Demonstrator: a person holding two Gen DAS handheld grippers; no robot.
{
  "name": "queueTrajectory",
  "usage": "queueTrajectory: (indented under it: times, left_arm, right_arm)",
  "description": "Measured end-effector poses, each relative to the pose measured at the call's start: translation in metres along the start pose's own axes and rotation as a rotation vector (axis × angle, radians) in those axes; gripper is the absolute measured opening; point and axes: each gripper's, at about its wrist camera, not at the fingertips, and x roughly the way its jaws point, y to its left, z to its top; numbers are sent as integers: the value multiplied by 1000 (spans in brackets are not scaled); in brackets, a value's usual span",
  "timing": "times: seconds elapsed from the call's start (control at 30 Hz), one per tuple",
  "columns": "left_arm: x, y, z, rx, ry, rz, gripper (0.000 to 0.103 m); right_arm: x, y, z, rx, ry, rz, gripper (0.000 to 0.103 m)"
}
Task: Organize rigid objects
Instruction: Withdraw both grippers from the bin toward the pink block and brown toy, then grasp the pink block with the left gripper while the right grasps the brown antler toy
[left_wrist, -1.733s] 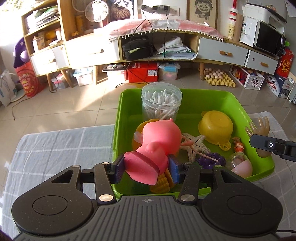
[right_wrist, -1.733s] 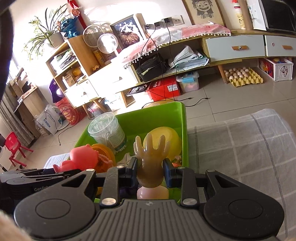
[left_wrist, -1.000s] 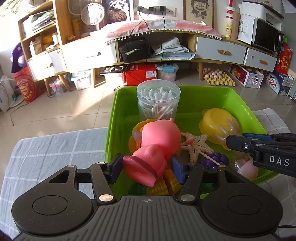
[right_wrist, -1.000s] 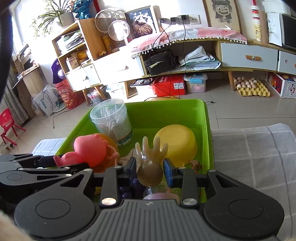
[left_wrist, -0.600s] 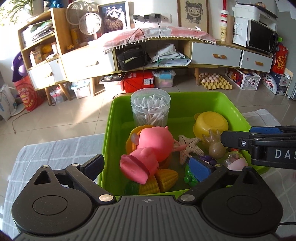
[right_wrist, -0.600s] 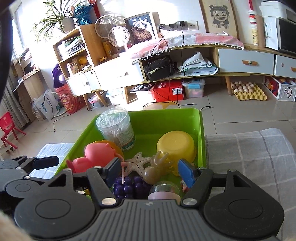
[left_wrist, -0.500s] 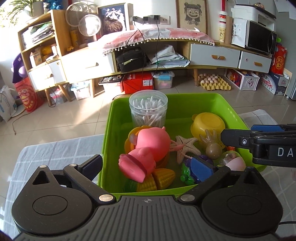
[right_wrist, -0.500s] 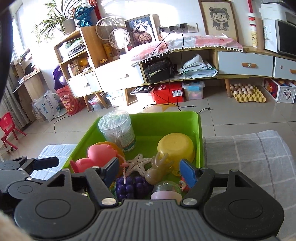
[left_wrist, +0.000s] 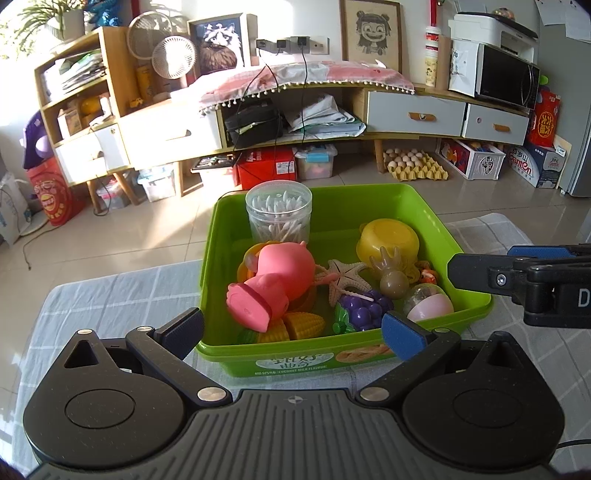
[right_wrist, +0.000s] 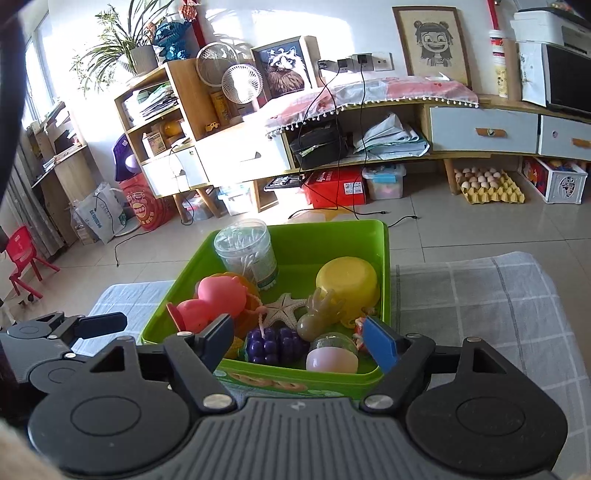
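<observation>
With both sets of tongs spread wide and gripping nothing, the toys sit loose in the green bin (left_wrist: 436, 225), centre of frame on the checked counter (left_wrist: 110, 299). The left tongs (left_wrist: 291, 332) hang at the bin's near wall, bottom centre; the right tongs (right_wrist: 297, 338) do likewise in their own view. Likely that's a clear stand-off above the load. The pink pig toy (left_wrist: 275, 282) lies tipped on its side, snout toward the camera, over an orange piece. Right of it, the tan antler figure (left_wrist: 391, 275) leans against the upturned yellow bowl (left_wrist: 388, 236), beside the starfish (left_wrist: 347, 277) and purple grapes (left_wrist: 364, 308). The cotton swab jar (left_wrist: 279, 214) stands upright at the back.
</observation>
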Motion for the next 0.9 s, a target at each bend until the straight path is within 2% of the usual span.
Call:
queueTrajectory:
  times: [0.33, 0.57, 0.77, 0.9]
  left_arm:
    - [-23, 1, -17, 2, 5, -12, 98]
    - [-37, 3, -44, 27, 28, -33, 98]
    - [-31, 12, -77, 22, 53, -35, 98]
    - [-15, 20, -95, -18, 90, -53, 98]
  right_arm:
    - [-28, -2, -17, 3, 26, 0, 61]
    - [-39, -10, -40, 7, 71, -22, 64]
    - [-31, -16, -68, 28, 128, -30, 65]
    - [-17, -13, -91, -20, 179, -45, 65]
